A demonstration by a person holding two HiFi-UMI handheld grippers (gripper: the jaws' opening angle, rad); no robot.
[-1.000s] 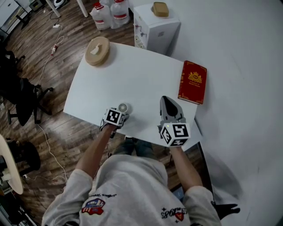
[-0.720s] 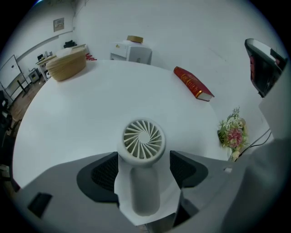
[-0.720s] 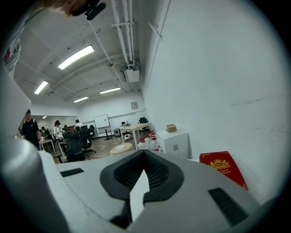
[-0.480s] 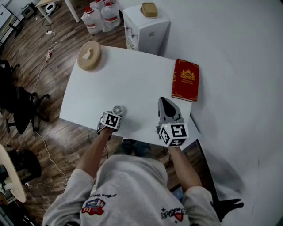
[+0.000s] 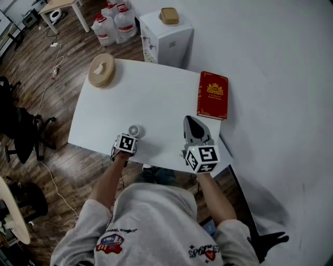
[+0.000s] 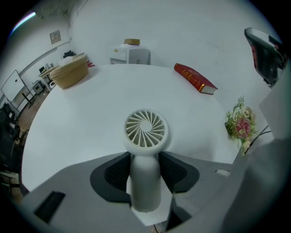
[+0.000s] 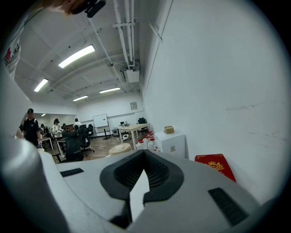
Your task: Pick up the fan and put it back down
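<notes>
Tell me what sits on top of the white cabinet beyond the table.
A tan rounded box rests on the white cabinet. The cabinet top beneath it is covered; its contents are hidden.

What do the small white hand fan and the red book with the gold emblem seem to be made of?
The small white hand fan looks like moulded plastic, matte: smooth seamless handle, thin even grille vanes. The red book with the gold emblem has a stiff cover, perhaps cloth or leatherette, with gold stamping; too small to tell.
</notes>
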